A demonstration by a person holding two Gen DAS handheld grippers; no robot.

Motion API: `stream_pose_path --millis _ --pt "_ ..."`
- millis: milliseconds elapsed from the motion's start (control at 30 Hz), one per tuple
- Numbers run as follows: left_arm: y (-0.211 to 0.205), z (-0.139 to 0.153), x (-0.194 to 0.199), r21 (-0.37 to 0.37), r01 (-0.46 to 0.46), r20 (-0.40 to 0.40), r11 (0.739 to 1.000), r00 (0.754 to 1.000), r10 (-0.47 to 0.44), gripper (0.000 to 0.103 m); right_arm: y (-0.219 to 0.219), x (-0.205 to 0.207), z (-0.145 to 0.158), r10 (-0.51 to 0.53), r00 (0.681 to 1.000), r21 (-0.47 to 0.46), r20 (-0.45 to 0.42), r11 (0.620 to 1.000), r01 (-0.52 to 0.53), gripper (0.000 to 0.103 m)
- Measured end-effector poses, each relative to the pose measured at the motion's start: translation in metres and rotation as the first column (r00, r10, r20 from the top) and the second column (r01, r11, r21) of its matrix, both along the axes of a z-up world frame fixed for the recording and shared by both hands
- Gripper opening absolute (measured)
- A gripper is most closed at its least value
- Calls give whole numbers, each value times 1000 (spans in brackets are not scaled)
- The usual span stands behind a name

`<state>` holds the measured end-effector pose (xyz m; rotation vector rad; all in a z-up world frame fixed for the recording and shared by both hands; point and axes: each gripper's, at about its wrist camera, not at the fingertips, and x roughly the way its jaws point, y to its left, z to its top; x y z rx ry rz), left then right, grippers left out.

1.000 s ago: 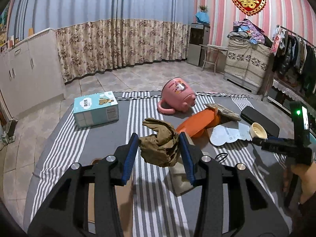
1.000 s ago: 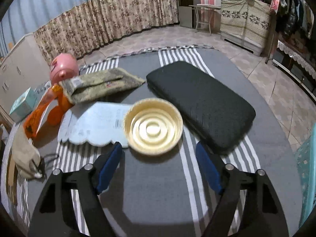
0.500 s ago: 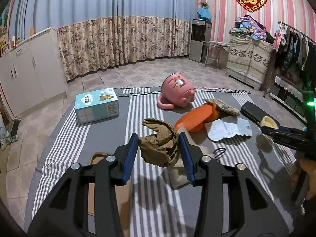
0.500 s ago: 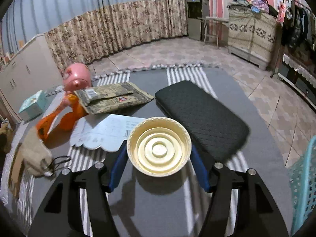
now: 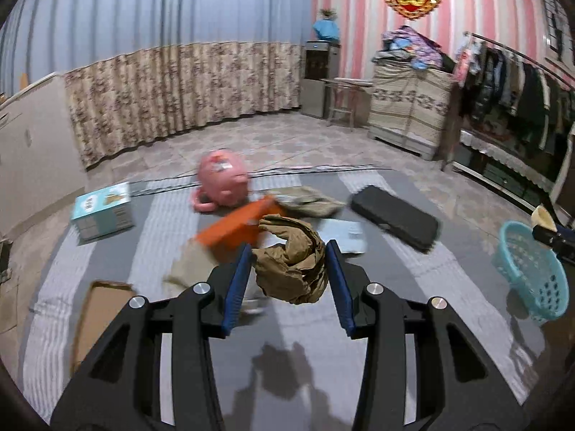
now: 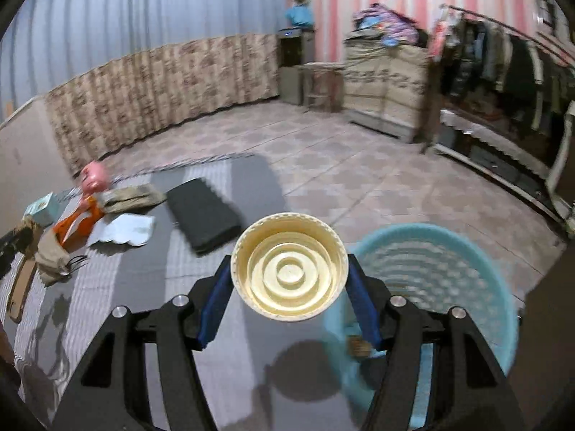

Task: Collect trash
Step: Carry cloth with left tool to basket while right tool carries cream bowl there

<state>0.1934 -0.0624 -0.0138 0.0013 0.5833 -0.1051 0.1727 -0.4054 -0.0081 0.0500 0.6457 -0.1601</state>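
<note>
My right gripper [image 6: 289,300] is pinching the round cream plastic lid [image 6: 289,267] by its rim, pads on both sides, lid face toward the cam. Just beyond it and to the right sits the round turquoise perforated plastic basket [image 6: 436,283]; the lid hangs at the basket's left rim, not over the opening yet, so I judge the drop needs a short shift right & fwd.

My left gripper [image 5: 287,269] is clamped on the crumpled brown paper wad [image 5: 293,260], held off the grey striped table cloth [image 5: 118,262]. In the left view the basket [image 5: 532,269] lies well off to the right, w/ the right gripper's tip near its far rim. So right hand is the nearer one; left has to swing across.

Farther back on the cloth: orange wrapper [image 5: 235,228], black padded case [image 5: 395,217], pink mug [image 5: 222,179] on its side, prob. blurred by motion.
</note>
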Motion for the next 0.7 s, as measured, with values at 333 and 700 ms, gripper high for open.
stream_pose_path --millis 333,700 --pt "-103 8 -12 27 145 32 989 989 -146 41 -94 -28 -12 -142 990 3 14 990 142 61" --pt "-225 0 -10 24 299 39 954 953 -300 41 -142 -27 -29 -190 982 59 -10 980 190 61"
